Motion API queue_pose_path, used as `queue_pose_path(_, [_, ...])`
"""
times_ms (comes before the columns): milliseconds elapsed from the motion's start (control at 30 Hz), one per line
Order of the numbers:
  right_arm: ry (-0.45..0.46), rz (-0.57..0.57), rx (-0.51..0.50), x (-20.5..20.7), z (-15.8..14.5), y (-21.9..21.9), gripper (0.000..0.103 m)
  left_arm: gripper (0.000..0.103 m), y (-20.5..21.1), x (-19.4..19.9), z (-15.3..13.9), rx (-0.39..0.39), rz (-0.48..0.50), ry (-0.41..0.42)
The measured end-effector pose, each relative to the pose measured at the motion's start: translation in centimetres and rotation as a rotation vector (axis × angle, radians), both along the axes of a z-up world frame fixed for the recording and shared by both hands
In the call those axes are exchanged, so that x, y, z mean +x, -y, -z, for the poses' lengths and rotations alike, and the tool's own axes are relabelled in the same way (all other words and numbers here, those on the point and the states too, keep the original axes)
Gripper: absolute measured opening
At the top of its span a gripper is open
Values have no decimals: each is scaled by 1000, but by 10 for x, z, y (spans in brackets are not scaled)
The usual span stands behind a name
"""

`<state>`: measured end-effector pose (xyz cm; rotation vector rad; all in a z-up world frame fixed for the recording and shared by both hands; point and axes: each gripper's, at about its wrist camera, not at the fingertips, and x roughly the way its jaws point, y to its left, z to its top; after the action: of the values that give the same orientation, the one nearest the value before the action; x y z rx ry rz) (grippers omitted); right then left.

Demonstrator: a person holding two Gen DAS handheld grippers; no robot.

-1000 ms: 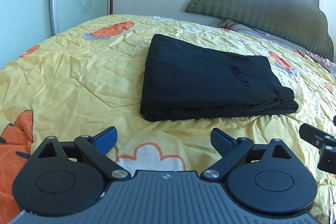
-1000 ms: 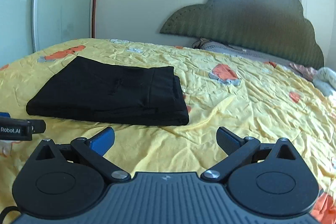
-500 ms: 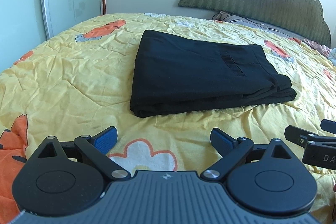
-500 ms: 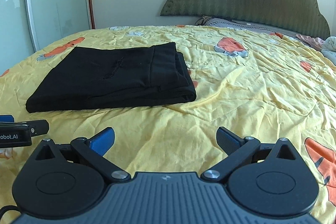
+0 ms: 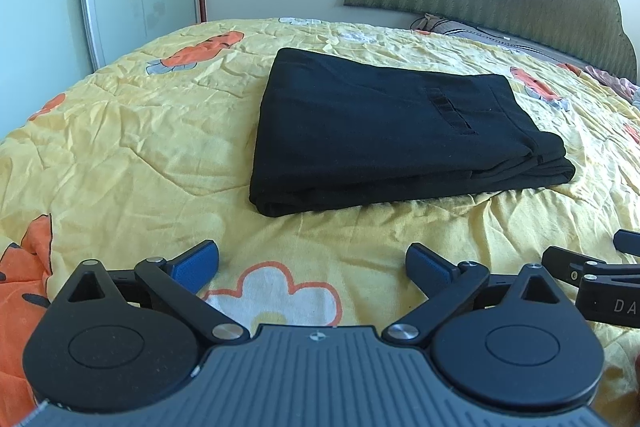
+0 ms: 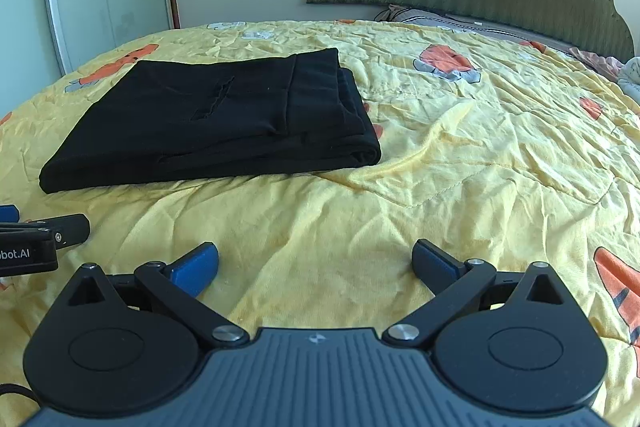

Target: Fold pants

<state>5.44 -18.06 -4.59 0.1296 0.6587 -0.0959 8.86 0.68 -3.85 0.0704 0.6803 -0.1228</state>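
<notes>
Lying as a compact black rectangle on the quilt (image 5: 132, 147), the pants (image 5: 384, 135) are seen folded into several layers, with stacked edges showing at the near right corner in the left view. In the right view the same bundle (image 6: 224, 119) sits to the left, and nothing is touching it.

Both tools are held low over the bed, short of the pants. The left hand-held gripper (image 5: 312, 263) is spread wide with nothing between its blue pads, and the right hand-held gripper (image 6: 316, 263) is likewise spread and empty. Each is glimpsed at the edge of the other's view, so they are side by side and near one another.

Compared with a second ago, the pants appear a little larger and more squarely framed in both views, and more of the quilt beyond them is shown (the cameras seem to have been raised or tilted rather than pushed in). The bundle itself has kept its shape and its place, and neither gripper has closed.

From this it is judged that the folding is essentially done, and that what remains is at most a check or a light tidy of the uneven right edge. No further fold looks needed.
</notes>
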Motion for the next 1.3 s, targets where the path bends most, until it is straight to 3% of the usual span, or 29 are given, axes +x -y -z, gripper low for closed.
queue_pose_path(633, [0, 0, 0, 0, 0, -1, 103, 103, 1, 1, 1, 8, 4, -1])
queue_pose_path(867, [0, 0, 1, 0, 0, 0, 103, 103, 8, -3, 2, 55, -5, 26])
queue_pose_path(1000, [0, 0, 0, 0, 0, 0, 103, 103, 1, 0, 3, 6, -5, 4])
queue_pose_path(1300, [0, 0, 1, 0, 0, 0, 103, 103, -7, 1, 3, 11, -2, 5])
